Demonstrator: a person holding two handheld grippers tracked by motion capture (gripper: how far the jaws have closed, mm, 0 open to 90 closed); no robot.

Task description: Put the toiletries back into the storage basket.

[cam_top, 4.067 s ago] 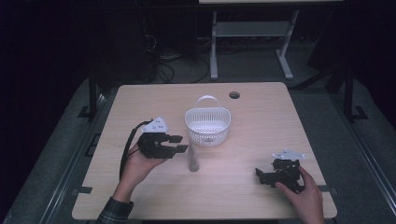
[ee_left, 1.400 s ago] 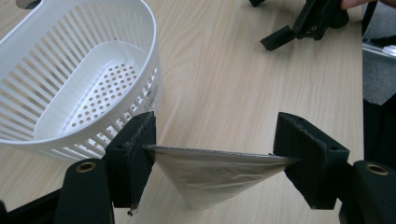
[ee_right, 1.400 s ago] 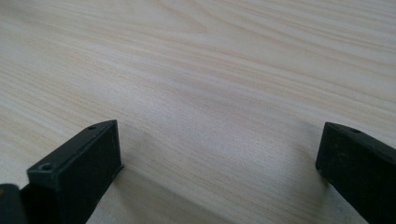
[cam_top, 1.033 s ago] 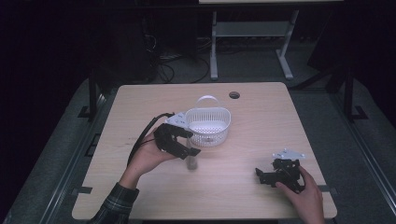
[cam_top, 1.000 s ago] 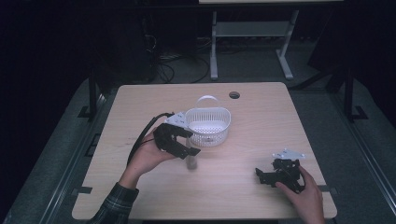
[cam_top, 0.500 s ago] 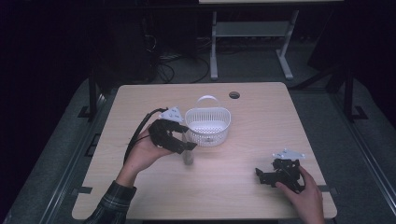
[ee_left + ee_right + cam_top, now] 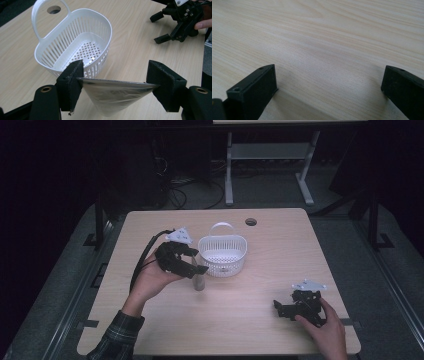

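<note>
Jaws of the left gripper point(image 7: 113, 86) stand fairly wide yet are clamped on a silvery tube point(image 7: 112, 96): in the left gripper view each black pad presses on one end of its flattened, crimped edge, and the rounded body hangs below between them. From the high view, the left gripper point(image 7: 196, 268) sits just left of the white basket point(image 7: 222, 255), and the tube point(image 7: 199, 281) hangs upright beneath it, close beside the basket's near wall; whether its lower end touches the tabletop point(image 7: 260, 320) cannot be told.

Jaws of the right gripper point(image 7: 329, 92) are spread wide with nothing between them, only bare wood. That right gripper point(image 7: 285, 307) rests low at the near right part of the tabletop, well apart from the basket, with a hand point(image 7: 325, 330) behind it.

Inside the basket point(image 7: 75, 50), a slotted white tub with a looped handle and a perforated floor, nothing lies.

Compared with four seconds ago, the left gripper has shifted from an open stretch left of the basket to right beside it, taking the tube along from its spot nearer the front edge. The right gripper has kept its place.
</note>
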